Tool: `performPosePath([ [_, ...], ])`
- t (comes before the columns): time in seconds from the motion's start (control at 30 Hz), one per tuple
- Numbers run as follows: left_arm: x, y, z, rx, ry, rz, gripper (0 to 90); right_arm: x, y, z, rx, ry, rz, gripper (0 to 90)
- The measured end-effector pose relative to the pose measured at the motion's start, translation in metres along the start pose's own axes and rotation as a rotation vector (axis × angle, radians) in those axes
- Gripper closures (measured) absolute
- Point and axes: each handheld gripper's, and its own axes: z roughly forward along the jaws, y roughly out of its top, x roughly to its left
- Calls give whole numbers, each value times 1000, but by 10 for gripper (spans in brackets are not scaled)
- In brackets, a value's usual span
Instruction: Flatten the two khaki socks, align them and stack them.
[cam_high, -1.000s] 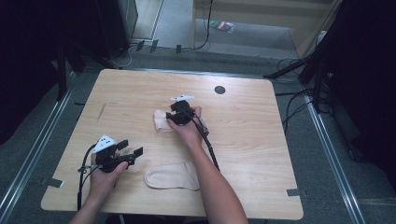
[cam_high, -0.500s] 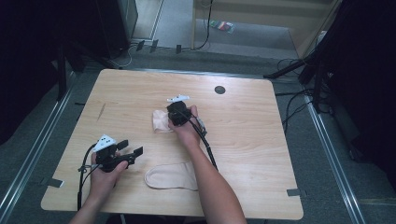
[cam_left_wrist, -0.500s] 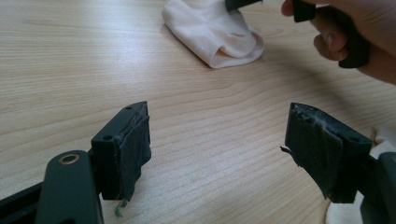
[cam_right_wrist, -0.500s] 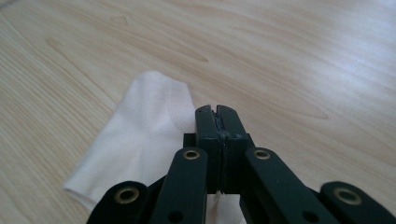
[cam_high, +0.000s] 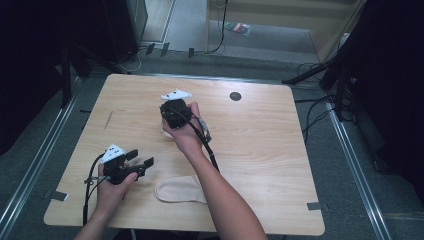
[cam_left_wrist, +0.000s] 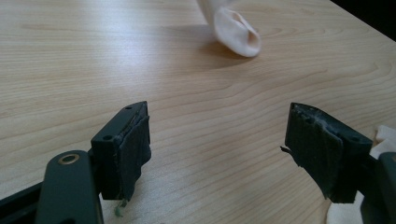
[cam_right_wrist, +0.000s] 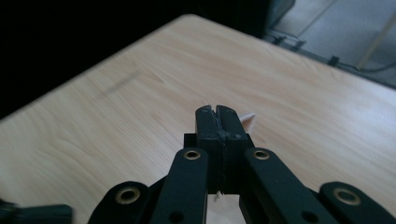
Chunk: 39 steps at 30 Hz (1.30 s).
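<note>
The right gripper (cam_high: 172, 114) now sits farther from the table's (cam_high: 260, 150) near edge and closer to its left edge than a second ago. Its jaws are pressed together on the small sock (cam_right_wrist: 248, 118), which has lifted off the wood and now hangs almost hidden beneath the gripper.

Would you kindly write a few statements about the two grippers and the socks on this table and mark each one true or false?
1. The left gripper has its jaws spread wide. True.
2. The right gripper is open. False: its jaws are pressed together, with a bit of pale sock showing just behind them.
3. A flat sock lies near the table's front edge, between the person's forearms. True.
4. The left gripper holds that flat sock. False: nothing sits between its jaws.
</note>
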Motion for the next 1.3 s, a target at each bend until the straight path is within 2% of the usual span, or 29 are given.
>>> performPosePath([
  [0.13, 0, 0, -2, -25, -9, 0, 239, -2, 11, -28, -74, 35, 35, 900],
  [0.17, 0, 0, -2, -25, -9, 0, 239, -2, 11, -28, -74, 35, 35, 900],
  [0.23, 1, -1, -5, -46, -20, 3, 238, -9, 8, -42, -99, 15, 46, 900],
  [0.27, 1, -1, -6, -56, -26, 1, 239, -21, -5, -51, -94, 2, 78, 900],
  [0.37, 0, -1, -7, -72, -33, 15, 271, -42, -39, -53, -39, -33, 93, 900],
  [0.4, 0, -1, -7, -72, -33, 15, 281, -42, -39, -53, -39, -33, 93, 900],
  [0.43, -1, -1, -7, -71, -33, 21, 294, -58, -65, -51, 17, -101, 88, 900],
  [0.47, -1, -1, -7, -71, -33, 21, 305, -58, -65, -51, 17, -101, 88, 900],
  [0.5, -1, -1, -6, -70, -32, 24, 317, -79, -90, -50, 59, -128, 149, 893],
  [0.53, -1, -2, -6, -69, -39, 27, 334, -89, -100, -49, 91, -150, 166, 882],
  [0.57, -1, -2, -6, -69, -40, 31, 352, -99, -110, -48, 115, -169, 183, 840],
  [0.6, -2, -2, -5, -70, -45, 28, 369, -106, -116, -48, 128, -190, 189, 759],
  [0.63, -2, -1, -4, -70, -39, 28, 388, -114, -123, -49, 146, -254, 200, 691],
  [0.67, -1, 0, -4, -69, -25, 27, 419, -121, -128, -53, 143, -289, 225, 664],
  [0.7, -1, 1, -3, -72, -15, 20, 444, -128, -130, -58, 128, -303, 271, 650],
  [0.73, -1, 1, -3, -72, -15, 20, 464, -128, -130, -58, 128, -303, 271, 650],
  [0.77, 0, 3, -3, -70, -9, 15, 464, -132, -132, -64, 107, -308, 304, 649],
  [0.8, 2, 9, 0, -64, -9, -13, 535, -136, -133, -73, 82, -308, 324, 646],
  [0.83, 2, 9, 0, -64, -9, -13, 555, -136, -133, -73, 82, -308, 324, 646],
  [0.87, 1, 18, 6, -61, -21, -11, 577, -134, -133, -75, 87, -272, 306, 634],
  [0.93, -2, 29, 18, -37, -12, 3, 609, -128, -134, -72, 105, -227, 279, 624],
  [0.97, -2, 29, 18, -37, -12, 3, 615, -125, -134, -70, 111, -214, 265, 619],
  [1.0, -4, 34, 26, -19, -4, 8, 611, -122, -135, -67, 111, -204, 254, 614],
  [1.07, -10, 43, 42, 12, 0, 15, 595, -120, -135, -64, 114, -193, 251, 606],
  [1.1, -16, 50, 56, 44, 4, 43, 592, -116, -135, -57, 116, -183, 239, 589],
  [1.13, -18, 52, 62, 51, 15, 63, 594, -116, -136, -54, 121, -181, 233, 585],
  [1.17, -18, 52, 62, 51, 15, 63, 600, -116, -136, -51, 125, -181, 236, 585],
  [1.2, -21, 56, 73, 86, 63, 83, 610, -116, -137, -48, 125, -185, 237, 585],
  [1.3, -19, 59, 81, 115, 90, 77, 634, -118, -139, -44, 125, -185, 241, 592],
])
